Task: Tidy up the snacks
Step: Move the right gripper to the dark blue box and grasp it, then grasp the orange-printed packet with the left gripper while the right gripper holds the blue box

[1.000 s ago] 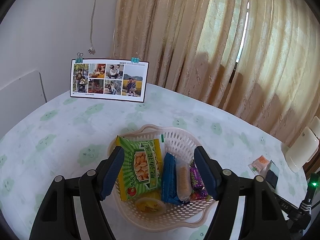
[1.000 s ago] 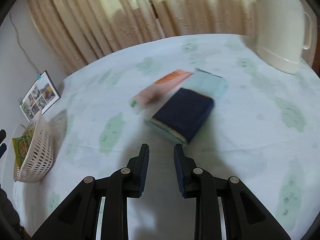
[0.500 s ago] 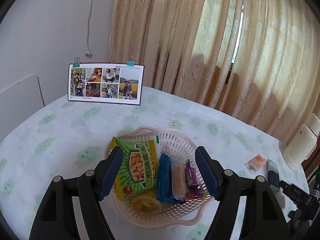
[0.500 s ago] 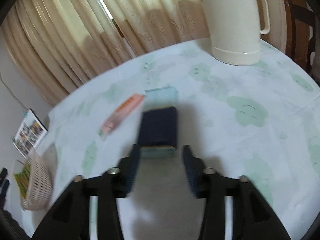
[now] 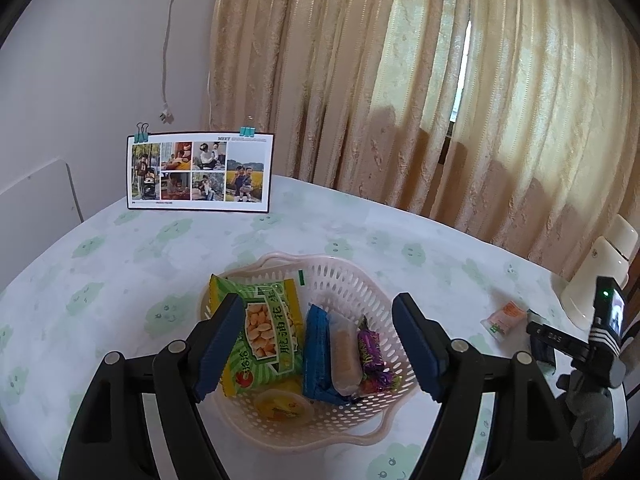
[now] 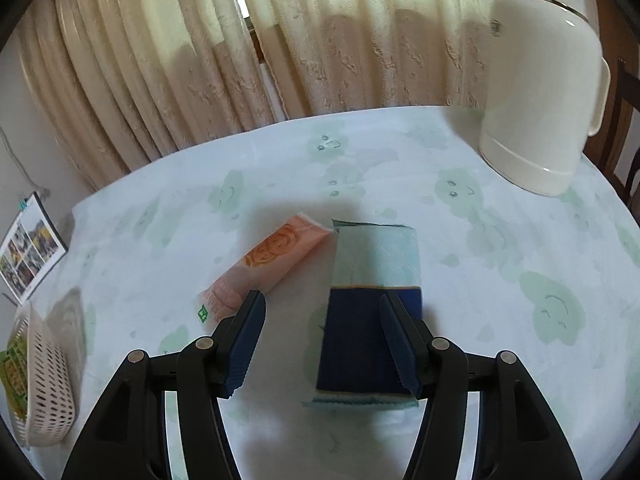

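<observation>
A pale pink basket (image 5: 340,276) sits on the table and holds a green peanut packet (image 5: 268,328), a blue packet (image 5: 316,352), a clear-wrapped bar (image 5: 344,356), purple candy (image 5: 370,350) and a yellow jelly cup (image 5: 280,404). My left gripper (image 5: 318,350) is open and hovers above the basket. My right gripper (image 6: 322,338) is open, low over the table, just above a dark blue and teal packet (image 6: 372,304). A pink-orange packet (image 6: 264,264) lies to its left. The basket also shows in the right wrist view (image 6: 44,392) at far left.
A cream kettle (image 6: 544,92) stands at the back right. A photo card (image 5: 200,172) stands at the far left of the table. Curtains (image 5: 440,80) hang behind. My right gripper with its camera (image 5: 608,320) shows at the right edge.
My right gripper opened wider and moved in over the dark blue packet. My left gripper rose and drew back a little above the basket.
</observation>
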`<state>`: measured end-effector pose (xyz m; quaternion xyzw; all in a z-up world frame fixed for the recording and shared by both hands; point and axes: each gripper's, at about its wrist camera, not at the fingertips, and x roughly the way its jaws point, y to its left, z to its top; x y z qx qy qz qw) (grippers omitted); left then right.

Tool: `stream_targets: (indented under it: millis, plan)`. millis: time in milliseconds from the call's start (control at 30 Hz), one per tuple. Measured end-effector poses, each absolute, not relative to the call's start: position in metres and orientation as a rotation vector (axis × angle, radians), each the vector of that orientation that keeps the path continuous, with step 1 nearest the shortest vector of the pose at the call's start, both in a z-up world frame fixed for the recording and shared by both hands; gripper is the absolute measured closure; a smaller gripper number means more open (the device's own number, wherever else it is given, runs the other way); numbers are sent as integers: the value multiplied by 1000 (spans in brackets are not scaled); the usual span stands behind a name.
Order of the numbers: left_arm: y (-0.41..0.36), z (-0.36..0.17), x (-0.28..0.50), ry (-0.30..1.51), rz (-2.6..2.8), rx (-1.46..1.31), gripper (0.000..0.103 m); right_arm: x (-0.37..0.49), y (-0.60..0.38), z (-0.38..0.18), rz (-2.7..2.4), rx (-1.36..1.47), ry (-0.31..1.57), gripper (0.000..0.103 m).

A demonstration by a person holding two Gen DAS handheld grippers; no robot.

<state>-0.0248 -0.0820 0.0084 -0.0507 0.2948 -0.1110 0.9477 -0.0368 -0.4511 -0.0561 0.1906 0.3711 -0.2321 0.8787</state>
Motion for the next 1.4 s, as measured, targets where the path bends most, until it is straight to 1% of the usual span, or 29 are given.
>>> stream_targets:
  millis: [333, 400, 467, 533, 700, 767, 833, 967, 1267, 1400]
  plan:
    - [-86, 7, -25, 602, -234, -89, 30, -33, -449, -59, -555, 277, 811, 42]
    - [-86, 7, -25, 603, -233, -88, 30, -35, -453, -60, -569, 280, 809, 41]
    - [-86, 6, -25, 604, -236, -87, 30, -38, -459, -62, -585, 296, 814, 37]
    - [-87, 6, -26, 604, -238, -84, 30, -40, -469, -71, -573, 356, 838, 37]
    - [-91, 5, -28, 602, -241, -71, 30, -42, -470, -73, -556, 364, 816, 35]
    - [-93, 4, -28, 605, -243, -66, 30, -42, -470, -73, -557, 366, 813, 37]
    - [-95, 2, -27, 608, -248, -57, 30, -45, -471, -74, -565, 375, 802, 46]
    - [-100, 0, -28, 610, -259, -39, 30, -57, -473, -72, -539, 409, 778, 51]
    - [-125, -6, -36, 568, -301, 43, 30, -108, -470, -67, -538, 406, 750, 51]
    - [-143, -9, -40, 582, -350, 75, 30, -140, -470, -64, -527, 420, 726, 51]
